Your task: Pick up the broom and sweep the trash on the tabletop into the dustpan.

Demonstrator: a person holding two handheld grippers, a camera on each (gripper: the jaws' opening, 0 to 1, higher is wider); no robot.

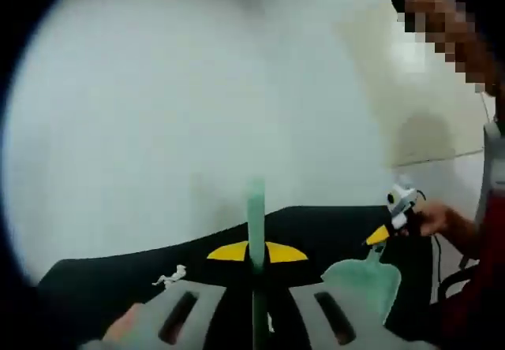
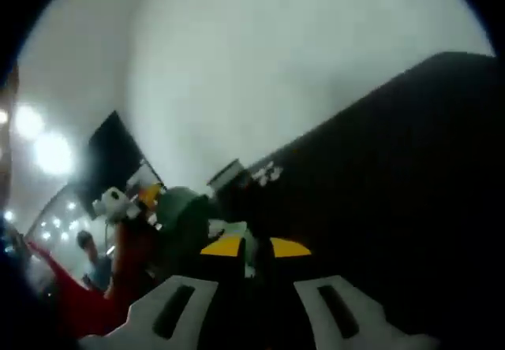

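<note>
A pale green broom handle (image 1: 256,224) stands upright between the jaws of my left gripper (image 1: 256,296), which is shut on it; the brush end is out of sight. To the right, the mint green dustpan (image 1: 364,283) hangs over the black tabletop (image 1: 331,224), its handle held in my right gripper (image 1: 401,205). A scrap of white crumpled trash (image 1: 170,277) lies on the table at the left. In the right gripper view, a dark green shape (image 2: 185,217), probably the dustpan, sits ahead of my right gripper (image 2: 252,288). White trash (image 2: 267,173) lies on the tabletop (image 2: 394,176), and my left gripper (image 2: 117,200) shows at the left.
A pale wall (image 1: 197,106) rises behind the table. A person's hand (image 1: 443,221) and a red sleeve (image 2: 79,307) are close to the table's edge. A small dark block with a grey top (image 2: 225,176) stands on the table near the trash.
</note>
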